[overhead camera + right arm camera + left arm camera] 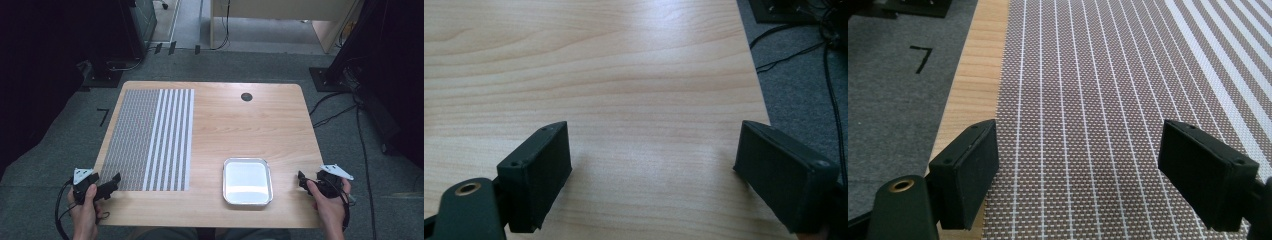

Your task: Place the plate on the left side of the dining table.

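A woven placemat (150, 137) in brown with white stripes lies on the left half of the wooden table (240, 125). An empty metal tray (247, 181) sits near the front edge, right of centre. My left gripper (111, 184) hovers at the mat's front left corner, held in a hand. In the left gripper view the left gripper (1078, 165) is open over the placemat (1098, 100), nothing between its jaws. My right gripper (303, 181) sits at the table's front right edge, right of the tray. In the right gripper view the right gripper (651, 165) is open over bare wood (624, 75).
A round black cable grommet (246, 97) is set in the table's far side. Grey carpet (340, 140) surrounds the table, with cables (365, 150) on the floor at the right. Black equipment stands (107, 75) and desk legs are beyond the far edge.
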Action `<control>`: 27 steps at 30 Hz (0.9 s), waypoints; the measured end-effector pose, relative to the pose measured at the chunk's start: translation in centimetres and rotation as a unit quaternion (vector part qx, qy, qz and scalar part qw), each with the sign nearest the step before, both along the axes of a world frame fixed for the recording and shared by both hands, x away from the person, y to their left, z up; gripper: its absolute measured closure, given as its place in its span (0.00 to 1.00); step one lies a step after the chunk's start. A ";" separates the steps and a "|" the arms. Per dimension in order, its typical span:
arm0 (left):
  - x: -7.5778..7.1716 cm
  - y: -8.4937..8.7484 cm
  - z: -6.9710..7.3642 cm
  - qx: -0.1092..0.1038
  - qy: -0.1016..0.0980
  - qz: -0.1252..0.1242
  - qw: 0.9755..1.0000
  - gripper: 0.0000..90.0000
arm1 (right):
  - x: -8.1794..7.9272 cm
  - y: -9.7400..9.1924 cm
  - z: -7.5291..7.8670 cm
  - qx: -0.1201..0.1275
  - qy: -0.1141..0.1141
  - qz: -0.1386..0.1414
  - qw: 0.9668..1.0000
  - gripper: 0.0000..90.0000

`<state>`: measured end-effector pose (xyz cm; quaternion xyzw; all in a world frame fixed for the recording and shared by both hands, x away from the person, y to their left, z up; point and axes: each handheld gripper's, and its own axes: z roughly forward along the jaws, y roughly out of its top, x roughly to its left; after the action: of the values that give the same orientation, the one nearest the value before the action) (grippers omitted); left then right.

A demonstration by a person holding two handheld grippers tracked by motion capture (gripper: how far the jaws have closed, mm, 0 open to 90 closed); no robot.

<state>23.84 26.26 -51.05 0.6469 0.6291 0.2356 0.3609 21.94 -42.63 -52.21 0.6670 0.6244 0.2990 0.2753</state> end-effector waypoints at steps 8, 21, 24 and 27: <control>0.0 -0.3 0.2 -0.008 -0.001 -0.005 1.000 0.15 | -0.2 0.4 0.6 0.008 -0.019 -0.005 1.000 0.17; 0.0 -1.6 0.7 -0.001 -0.011 -0.005 1.000 0.15 | -0.4 1.9 1.6 0.023 -0.051 0.009 0.998 0.17; 0.0 -1.9 0.7 0.001 -0.008 -0.013 1.000 0.15 | -0.4 2.1 1.7 0.024 -0.055 0.010 0.998 0.17; 0.1 -2.3 0.7 0.004 -0.006 -0.015 1.000 0.15 | -0.4 2.4 1.8 0.025 -0.057 0.009 0.998 0.18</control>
<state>23.90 23.92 -50.39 0.6562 0.6162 0.2364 0.3657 21.55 -40.27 -50.42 0.6495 0.6061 0.3550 0.2911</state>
